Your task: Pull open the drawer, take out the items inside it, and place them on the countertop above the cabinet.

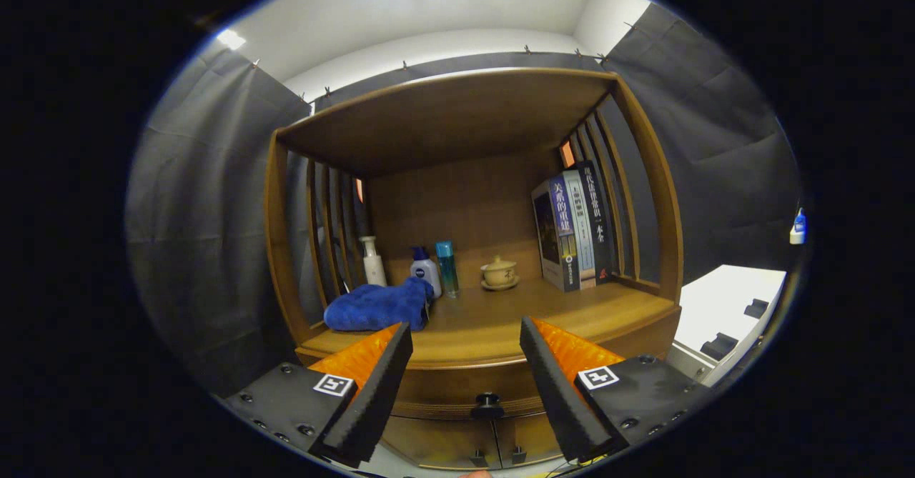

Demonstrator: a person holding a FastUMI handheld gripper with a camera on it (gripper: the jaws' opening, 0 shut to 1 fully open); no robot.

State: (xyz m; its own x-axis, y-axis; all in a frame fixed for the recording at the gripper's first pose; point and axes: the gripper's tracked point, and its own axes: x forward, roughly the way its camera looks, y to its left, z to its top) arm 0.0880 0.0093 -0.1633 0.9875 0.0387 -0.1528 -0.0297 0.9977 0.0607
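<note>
1. The gripper (465, 364) hangs in front of the brown wooden cabinet (647, 171), its two fingers spread wide with nothing between them.
2. The step in hand looks like the very first one: the curved wooden drawer (457, 392) under the countertop (572, 314) sits shut, so nothing has come out yet.
3. The small dark round drawer knob (487, 405) lies low between the two fingers, just below the countertop's front edge and apart from both.
4. The next move, by this reading, calls for dropping the fingers level with that knob, bracketing it, closing on it and pulling straight back toward the person.
5. What the drawer holds is hidden; it cannot be told from here.
6. The count on the countertop: one crumpled blue cloth (375, 306) near the left, and three bottles behind it: a white pump bottle (372, 260), a squat white bottle with a blue cap (426, 269) and a slim teal bottle (447, 267).
7. One cream lidded teacup on a saucer (499, 273) stands at the far middle.
8. Three upright books (572, 228) lean at the far right.
9. Two smaller handles (498, 456) show on the doors below the drawer.
</note>
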